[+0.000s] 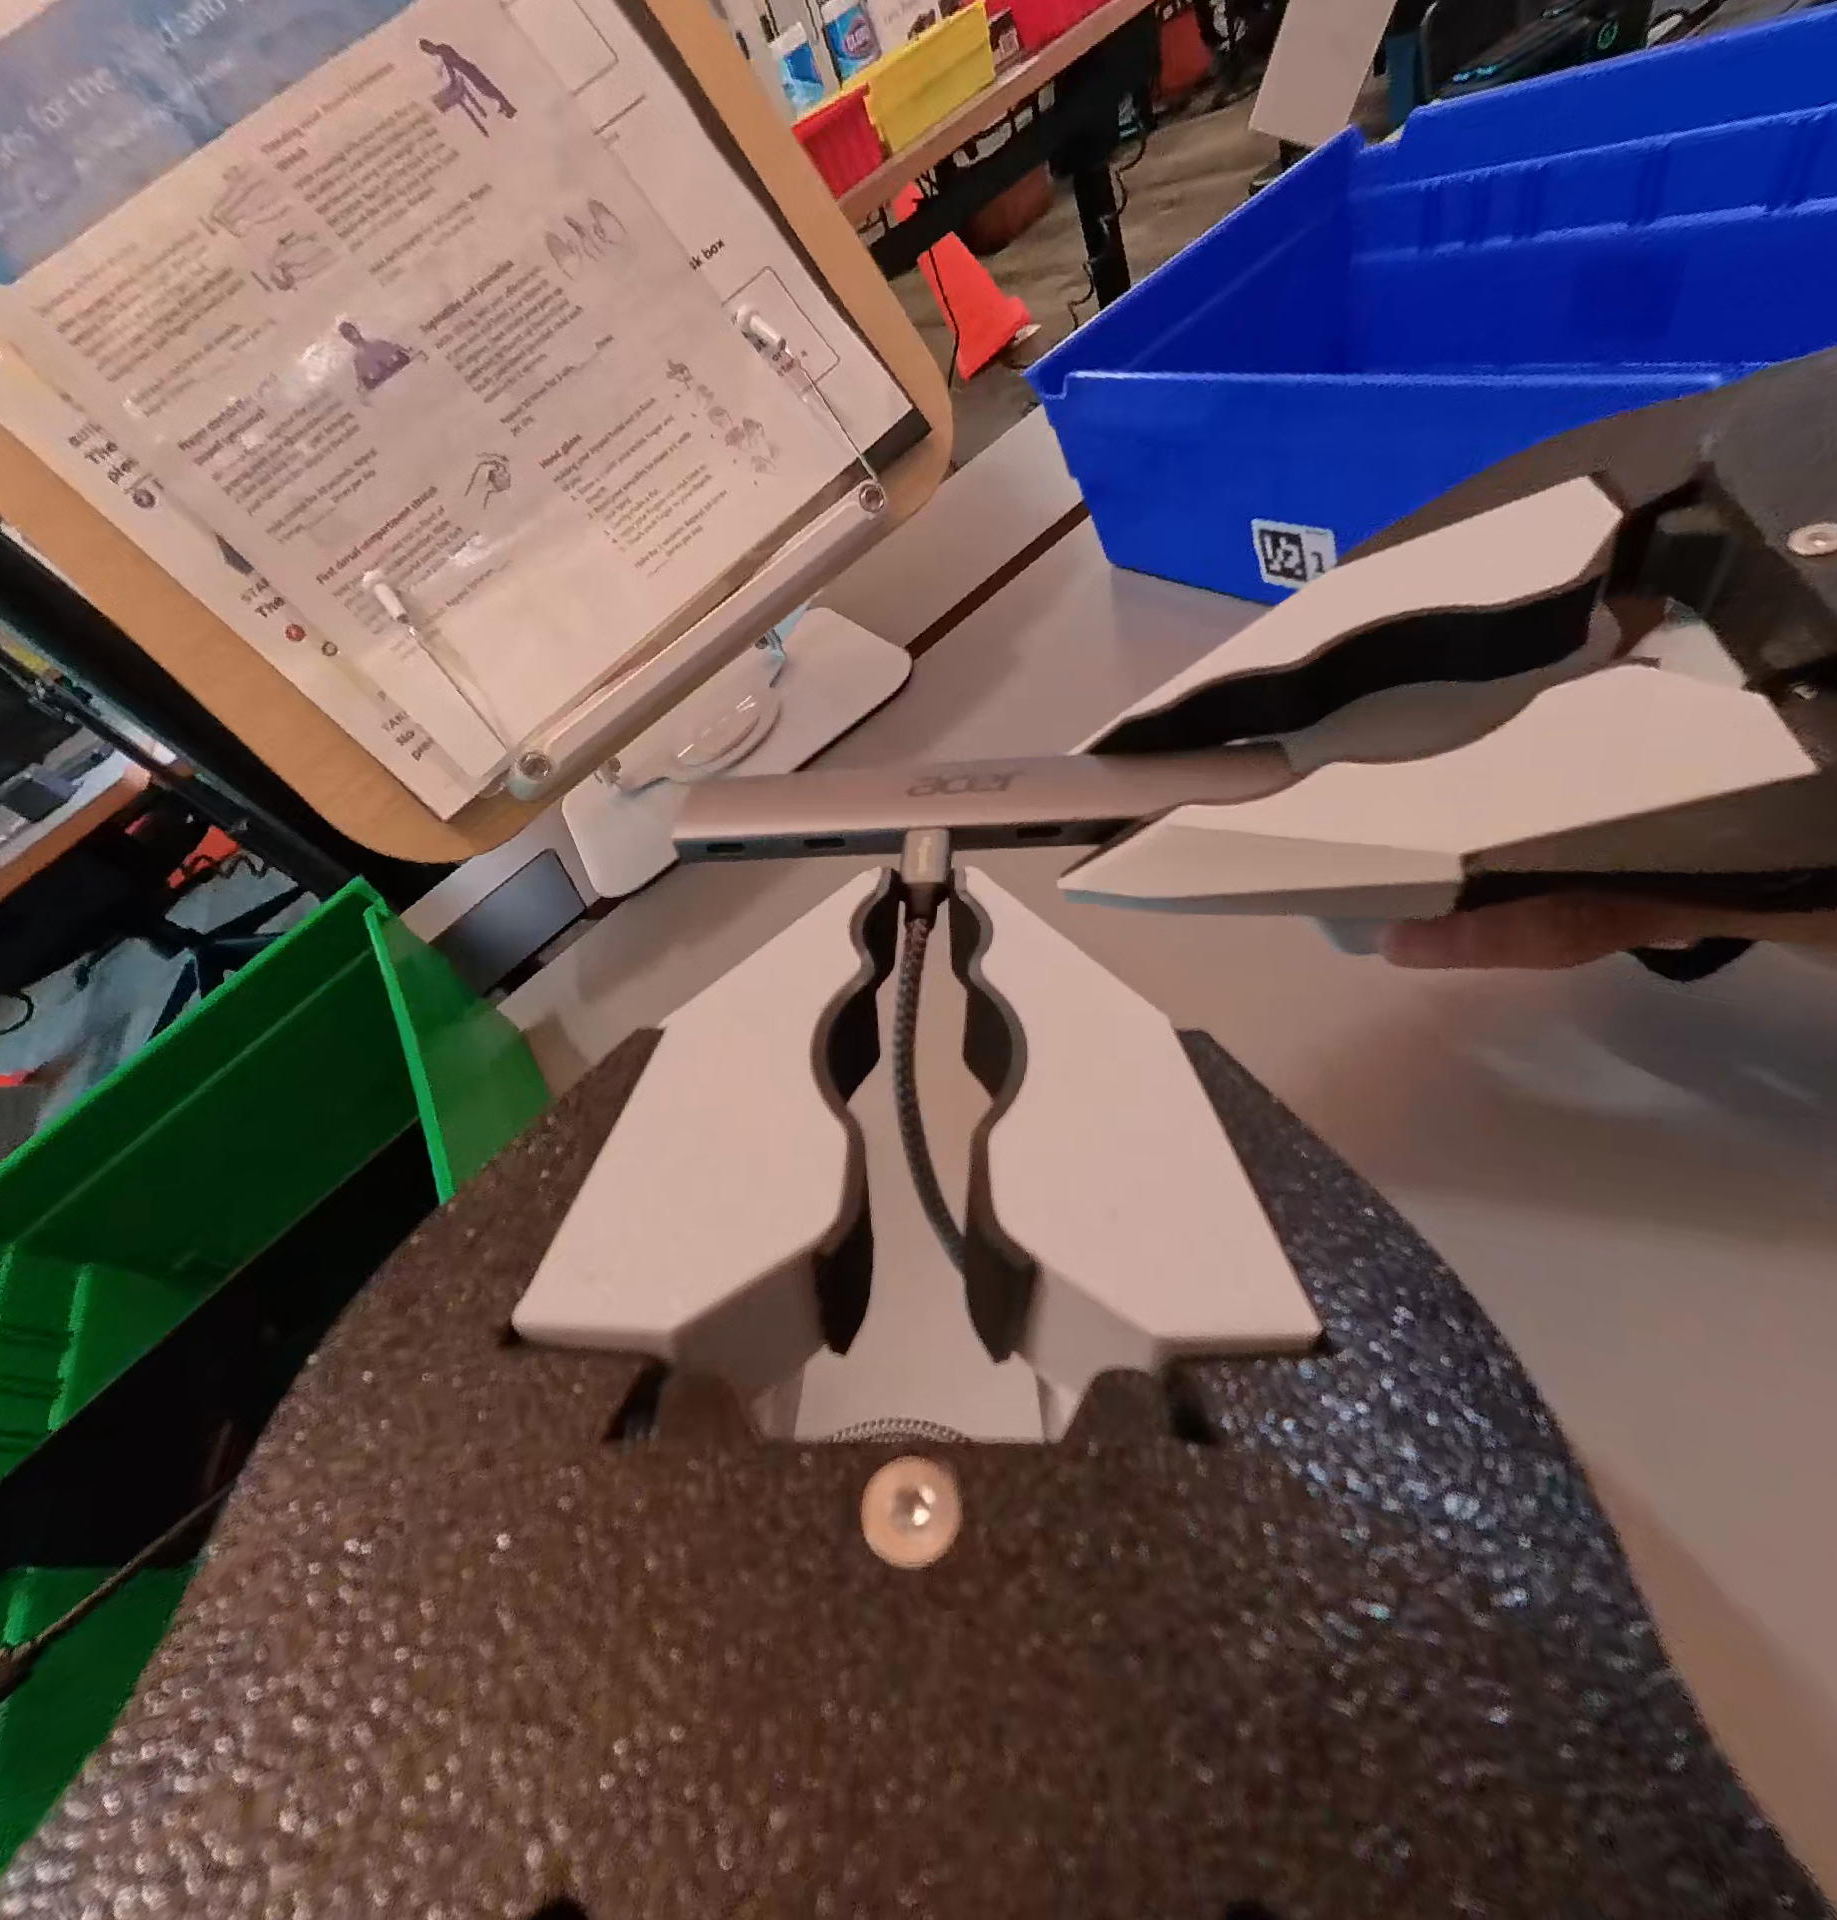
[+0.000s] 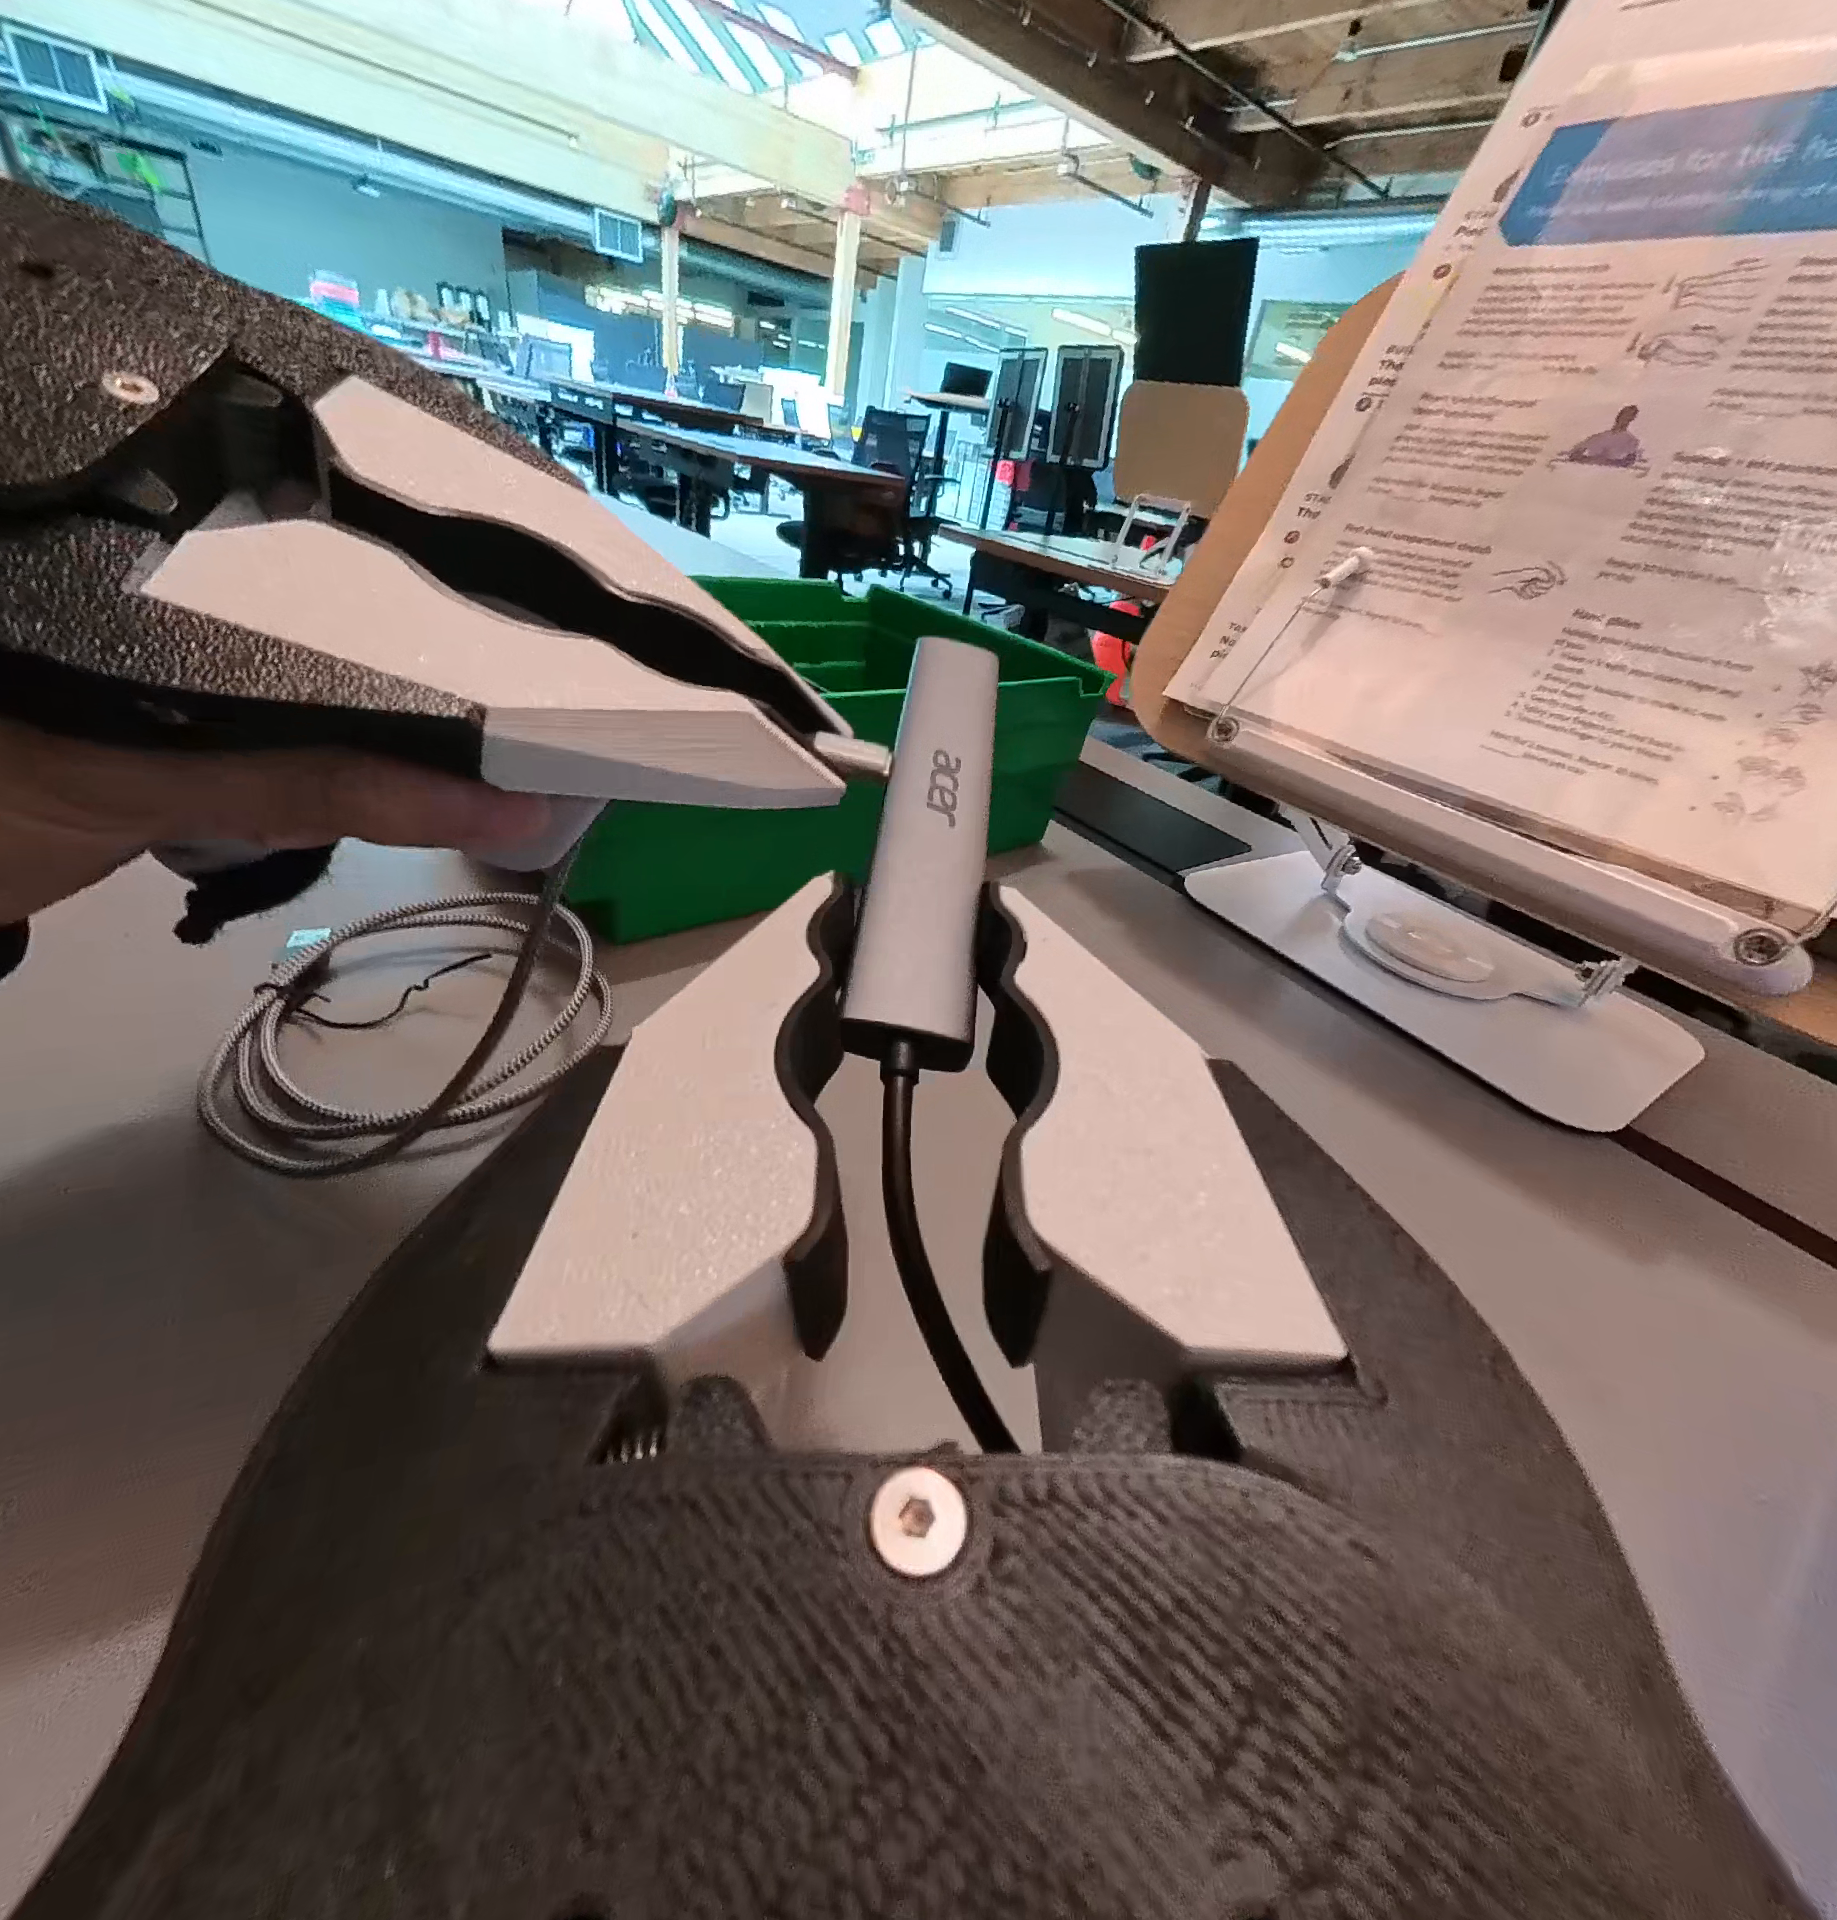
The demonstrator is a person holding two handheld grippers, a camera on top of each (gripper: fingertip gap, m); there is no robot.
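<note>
The right gripper (image 2: 914, 935) has its jaws clenched on one end of a thin silver metal hub with small ports along its side (image 2: 919, 831). The hub is up in the air above the grey worktop (image 2: 83, 1247), and its own black cord (image 2: 924, 1247) runs back between the jaws.

The left gripper (image 1: 919, 894) has its jaws clenched on the silver plug of a grey braided cable (image 1: 919, 862). The plug sits right at one of the side ports of the hub and looks pushed in, or almost in; how deep it goes cannot be told. The rest of the braided cable lies in a loose coil (image 2: 394, 1039) on the worktop, under the left gripper.

A green plastic bin (image 2: 893, 790) sits behind the hub. A blue plastic bin (image 1: 1516, 312) sits farther along the worktop. A printed sheet in a clear stand (image 2: 1620, 520) is beside them.
</note>
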